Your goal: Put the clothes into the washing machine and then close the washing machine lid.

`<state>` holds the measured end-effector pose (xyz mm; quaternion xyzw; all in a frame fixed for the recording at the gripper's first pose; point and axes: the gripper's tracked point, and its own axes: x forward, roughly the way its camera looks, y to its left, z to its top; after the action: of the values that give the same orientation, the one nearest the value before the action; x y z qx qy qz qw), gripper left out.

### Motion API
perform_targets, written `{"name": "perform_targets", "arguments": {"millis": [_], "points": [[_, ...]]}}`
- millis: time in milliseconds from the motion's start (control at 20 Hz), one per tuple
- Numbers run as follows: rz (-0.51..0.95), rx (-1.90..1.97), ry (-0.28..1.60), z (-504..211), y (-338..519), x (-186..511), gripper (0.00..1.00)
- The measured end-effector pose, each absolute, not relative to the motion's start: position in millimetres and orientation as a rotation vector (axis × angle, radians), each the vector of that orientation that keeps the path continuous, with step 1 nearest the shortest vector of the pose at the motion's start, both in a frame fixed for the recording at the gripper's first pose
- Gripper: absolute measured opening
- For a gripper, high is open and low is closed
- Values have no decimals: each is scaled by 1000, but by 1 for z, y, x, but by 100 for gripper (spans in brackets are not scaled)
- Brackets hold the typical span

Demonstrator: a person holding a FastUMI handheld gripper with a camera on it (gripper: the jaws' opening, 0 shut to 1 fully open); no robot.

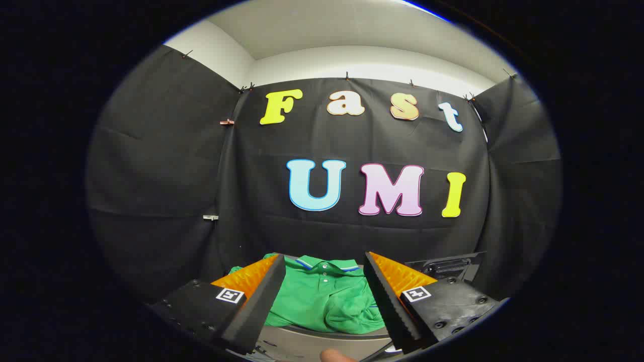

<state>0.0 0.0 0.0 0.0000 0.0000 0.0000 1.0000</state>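
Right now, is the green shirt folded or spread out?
Loosely bunched: the green shirt lies rumpled with its collar on top, ahead of the open fingers of the gripper.

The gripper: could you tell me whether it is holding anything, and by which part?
Nothing is held: the gripper has its jaws open, with the green polo shirt lying beyond and between them, untouched.

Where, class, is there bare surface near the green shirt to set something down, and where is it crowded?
A bare grey strip lies just in front of the green shirt, between the open gripper fingers. Beyond that the shirt covers the surface up to the black cloth wall. A dark panel crowds the right side.
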Motion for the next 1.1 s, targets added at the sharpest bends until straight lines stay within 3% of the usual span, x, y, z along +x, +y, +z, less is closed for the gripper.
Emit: {"name": "perform_targets", "arguments": {"millis": [1100], "points": [[27,-39,16,-7,-13,22,98]]}}
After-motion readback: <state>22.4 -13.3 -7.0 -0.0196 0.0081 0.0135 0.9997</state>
